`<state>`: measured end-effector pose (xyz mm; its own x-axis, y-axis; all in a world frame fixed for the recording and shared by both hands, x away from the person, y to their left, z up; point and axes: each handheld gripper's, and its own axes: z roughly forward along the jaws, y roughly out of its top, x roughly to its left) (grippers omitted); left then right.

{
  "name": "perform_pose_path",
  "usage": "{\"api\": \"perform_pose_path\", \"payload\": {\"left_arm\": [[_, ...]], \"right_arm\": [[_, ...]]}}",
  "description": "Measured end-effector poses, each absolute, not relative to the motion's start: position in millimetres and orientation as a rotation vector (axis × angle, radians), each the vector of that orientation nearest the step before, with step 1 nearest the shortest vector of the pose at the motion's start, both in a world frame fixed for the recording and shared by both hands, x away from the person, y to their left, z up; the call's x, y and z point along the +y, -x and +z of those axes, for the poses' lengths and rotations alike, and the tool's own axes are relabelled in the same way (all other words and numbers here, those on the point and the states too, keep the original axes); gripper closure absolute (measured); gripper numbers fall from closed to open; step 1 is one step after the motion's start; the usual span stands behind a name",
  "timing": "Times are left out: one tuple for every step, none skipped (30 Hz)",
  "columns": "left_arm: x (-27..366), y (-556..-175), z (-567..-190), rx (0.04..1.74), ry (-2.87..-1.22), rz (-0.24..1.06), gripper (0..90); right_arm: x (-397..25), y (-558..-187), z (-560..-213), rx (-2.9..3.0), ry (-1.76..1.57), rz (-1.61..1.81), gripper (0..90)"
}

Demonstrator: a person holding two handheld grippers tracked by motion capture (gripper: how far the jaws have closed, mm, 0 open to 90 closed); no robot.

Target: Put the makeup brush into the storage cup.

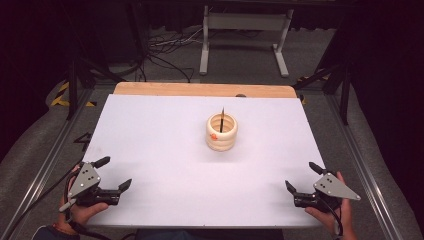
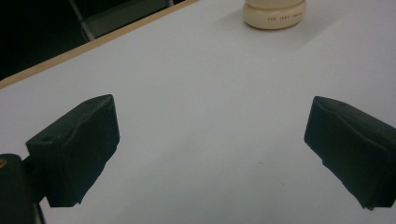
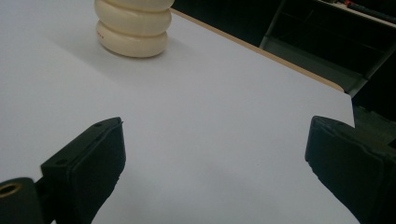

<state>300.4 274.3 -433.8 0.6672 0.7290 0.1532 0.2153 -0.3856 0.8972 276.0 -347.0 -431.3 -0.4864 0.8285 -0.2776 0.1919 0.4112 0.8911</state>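
Note:
A cream ribbed holder, shaped like stacked rings, stands upright at the middle of the white table. A thin dark stick rises from its opening. The holder's base shows at the top of the left gripper view, and its lower rings at the top left of the right gripper view. My left gripper rests at the near left corner, jaws wide apart, nothing between them. My right gripper rests at the near right corner, also open and holding nothing. Both are far from the holder.
A wooden strip runs along the table's far edge. Beyond it stands a grey metal frame on the floor with loose cables. Metal rails flank the table on both sides.

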Motion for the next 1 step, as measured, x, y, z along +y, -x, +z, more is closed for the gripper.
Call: {"api": "perform_pose_path", "payload": {"left_arm": [[274.0,-300.8,-434.0,0.739,-1.927,0.674,4.0]], "right_arm": [[-347.3,-276.0,-431.5,1.924,-0.868,1.087,5.3]]}}
